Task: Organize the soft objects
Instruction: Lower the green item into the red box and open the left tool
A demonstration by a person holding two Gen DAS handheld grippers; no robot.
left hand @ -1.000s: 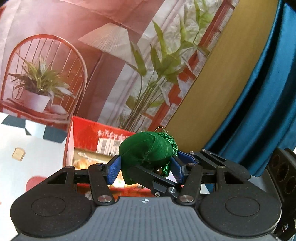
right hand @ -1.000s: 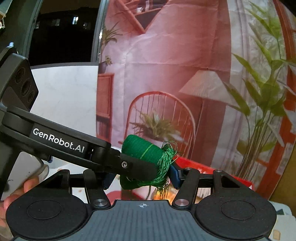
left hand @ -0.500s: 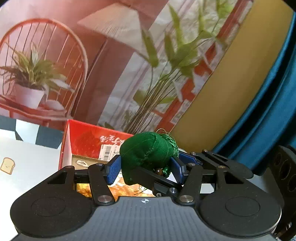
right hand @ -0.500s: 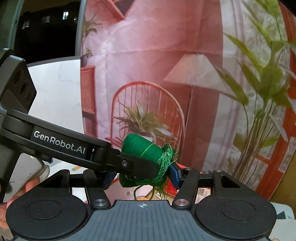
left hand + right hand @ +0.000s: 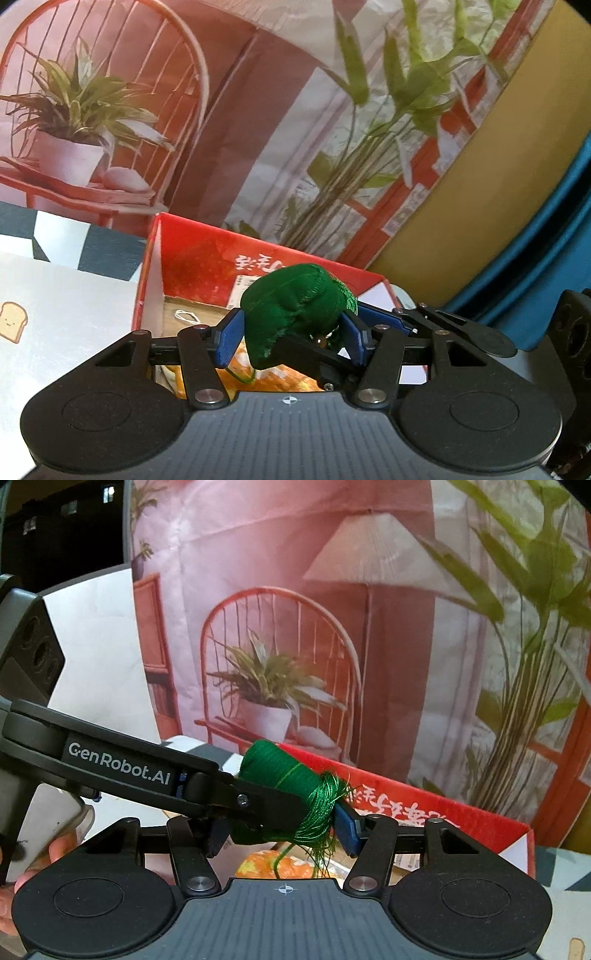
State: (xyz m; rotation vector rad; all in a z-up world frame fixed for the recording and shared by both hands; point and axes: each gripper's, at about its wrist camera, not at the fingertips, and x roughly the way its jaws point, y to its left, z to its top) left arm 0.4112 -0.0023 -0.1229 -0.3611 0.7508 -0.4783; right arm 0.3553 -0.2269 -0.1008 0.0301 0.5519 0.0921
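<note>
Both of your grippers clamp one green soft object above the open red box.

The left gripper [image 5: 291, 338] presses its blue pads [image 5: 229, 336] on the stitched fabric end of the green soft object [image 5: 295, 310]; the right gripper [image 5: 284, 830] pinches the same piece at its thread-wound end — loose green strands hang below. You hold it just over the red box [image 5: 207, 258], which lies on the table [image 5: 66, 314] — an orange item [image 5: 258, 866] shows inside.

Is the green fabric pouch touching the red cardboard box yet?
Apart. The left wrist view shows the green fabric pouch held above the open red cardboard box, clear of its walls.
</note>
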